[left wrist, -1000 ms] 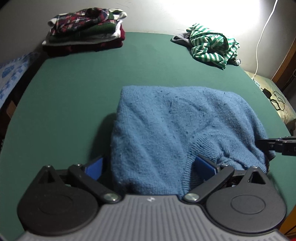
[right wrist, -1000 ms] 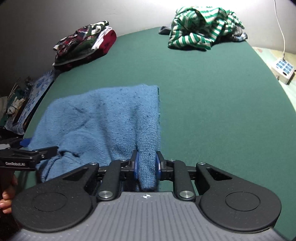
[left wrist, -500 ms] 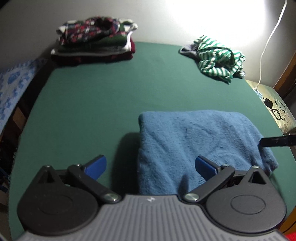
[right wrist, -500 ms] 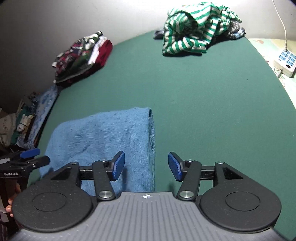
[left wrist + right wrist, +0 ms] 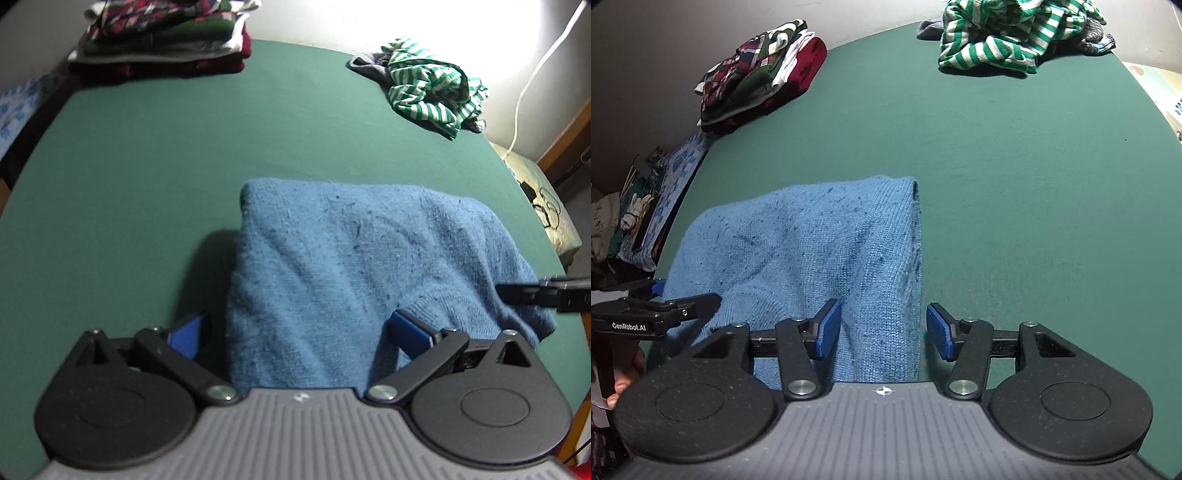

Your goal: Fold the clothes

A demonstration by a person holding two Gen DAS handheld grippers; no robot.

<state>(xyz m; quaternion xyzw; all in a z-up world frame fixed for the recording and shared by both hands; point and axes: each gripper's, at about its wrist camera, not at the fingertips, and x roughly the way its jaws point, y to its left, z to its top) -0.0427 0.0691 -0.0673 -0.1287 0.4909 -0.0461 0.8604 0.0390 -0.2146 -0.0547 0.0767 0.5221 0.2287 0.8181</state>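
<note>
While the folded blue sweater (image 5: 354,273) lies at the near edge of the green table (image 5: 147,177), both the left gripper (image 5: 299,328) and right gripper (image 5: 882,328) stand spread, pinching nothing. Bare green surface separates it from the folded stack (image 5: 761,74) and the striped garment (image 5: 1008,33) at the far edge.

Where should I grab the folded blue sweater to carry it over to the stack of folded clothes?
Probably at the two short side edges of the blue sweater, near the corners closest to you, coming in low from the near side. It lies flat and layered; both grippers, left and right, already straddle those edges with jaws open.
</note>
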